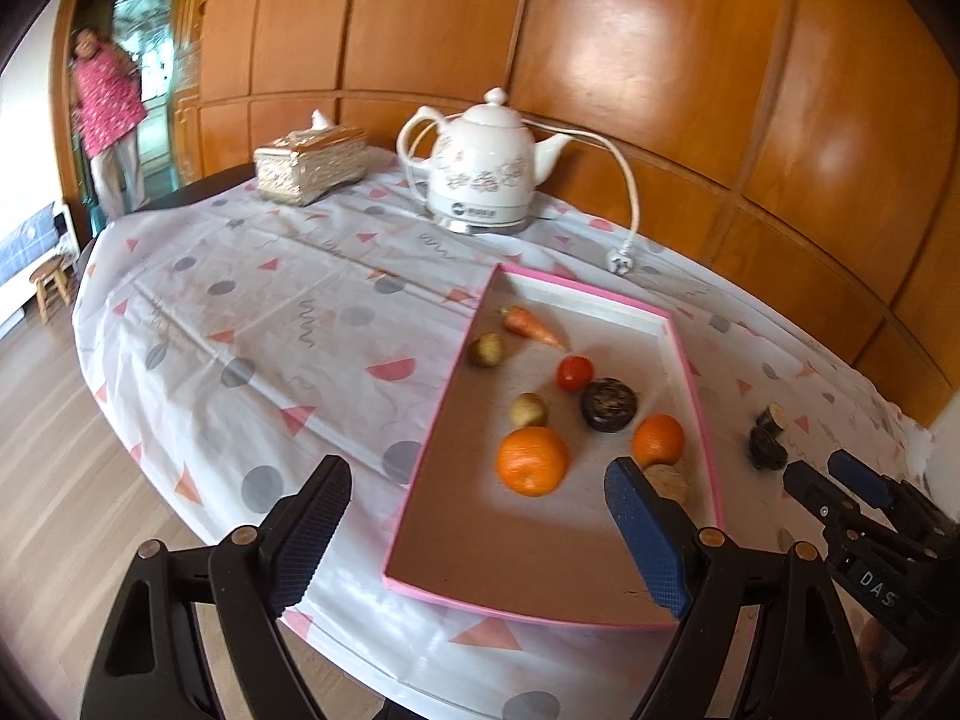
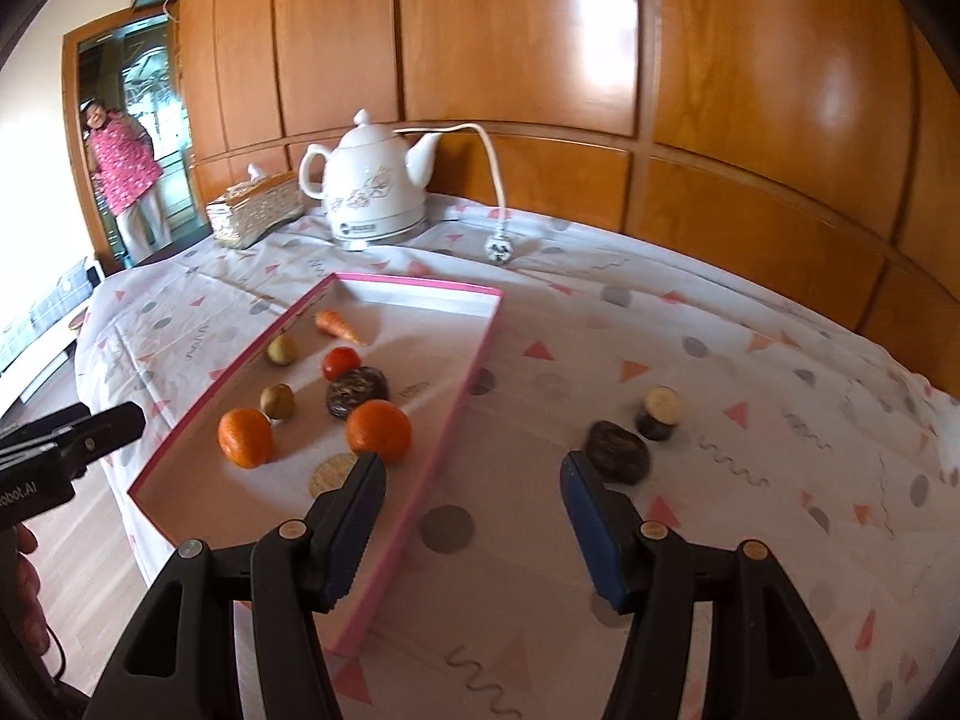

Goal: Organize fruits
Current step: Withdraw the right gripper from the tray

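A pink-rimmed tray (image 1: 690, 372) holds two oranges (image 1: 531, 459), a tomato (image 1: 575, 373), a carrot (image 1: 531, 326), two small brown fruits (image 1: 528, 410), a dark round piece (image 1: 608, 404) and a beige disc (image 1: 669, 480). My left gripper (image 1: 477, 471) hovers open over the tray's near end, nothing between its fingers. My right gripper (image 2: 474, 462) is open and empty, straddling the tray's right rim (image 2: 474, 360). On the cloth just beyond its right finger lie a dark lump (image 2: 618, 450) and a cut dark piece (image 2: 660, 414).
A white kettle (image 1: 480, 180) with its cord and plug (image 1: 618, 261) and a tissue box (image 1: 309, 165) stand at the table's back against the wooden wall. A person (image 1: 105, 102) stands in the far doorway. A stool (image 1: 51, 285) is on the floor left.
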The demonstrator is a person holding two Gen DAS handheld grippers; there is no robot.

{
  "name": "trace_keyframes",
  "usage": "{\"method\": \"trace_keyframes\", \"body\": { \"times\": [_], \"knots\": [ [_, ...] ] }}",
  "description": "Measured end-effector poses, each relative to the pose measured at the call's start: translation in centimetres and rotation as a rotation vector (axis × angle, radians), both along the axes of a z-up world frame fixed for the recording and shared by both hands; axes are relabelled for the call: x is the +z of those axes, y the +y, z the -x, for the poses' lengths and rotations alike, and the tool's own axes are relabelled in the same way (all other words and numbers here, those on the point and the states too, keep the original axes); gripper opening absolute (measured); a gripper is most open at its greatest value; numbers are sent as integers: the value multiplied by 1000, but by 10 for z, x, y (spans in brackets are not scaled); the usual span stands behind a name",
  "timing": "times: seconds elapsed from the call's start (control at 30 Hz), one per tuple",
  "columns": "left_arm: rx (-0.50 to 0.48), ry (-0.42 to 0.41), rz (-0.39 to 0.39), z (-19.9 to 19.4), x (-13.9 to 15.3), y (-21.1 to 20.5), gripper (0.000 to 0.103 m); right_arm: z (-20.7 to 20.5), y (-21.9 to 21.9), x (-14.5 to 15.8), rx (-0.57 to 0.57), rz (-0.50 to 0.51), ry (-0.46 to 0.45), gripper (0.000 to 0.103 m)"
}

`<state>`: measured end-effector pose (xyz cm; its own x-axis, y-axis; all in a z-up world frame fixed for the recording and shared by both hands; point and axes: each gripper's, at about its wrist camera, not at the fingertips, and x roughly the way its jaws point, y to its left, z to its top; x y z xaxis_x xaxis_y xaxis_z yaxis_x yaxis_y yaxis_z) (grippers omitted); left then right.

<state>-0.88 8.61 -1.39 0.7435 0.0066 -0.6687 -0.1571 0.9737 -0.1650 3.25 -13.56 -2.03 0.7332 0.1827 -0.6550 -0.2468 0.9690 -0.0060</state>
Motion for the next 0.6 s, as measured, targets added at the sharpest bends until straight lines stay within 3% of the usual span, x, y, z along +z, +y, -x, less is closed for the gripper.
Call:
{"method": "trace_keyframes", "body": {
  "times": [0.6],
  "knots": [
    [-82, -9, -53, 1, 3, -27, 87, 29, -108, -17, -362, 10, -14, 62]
  ]
}}
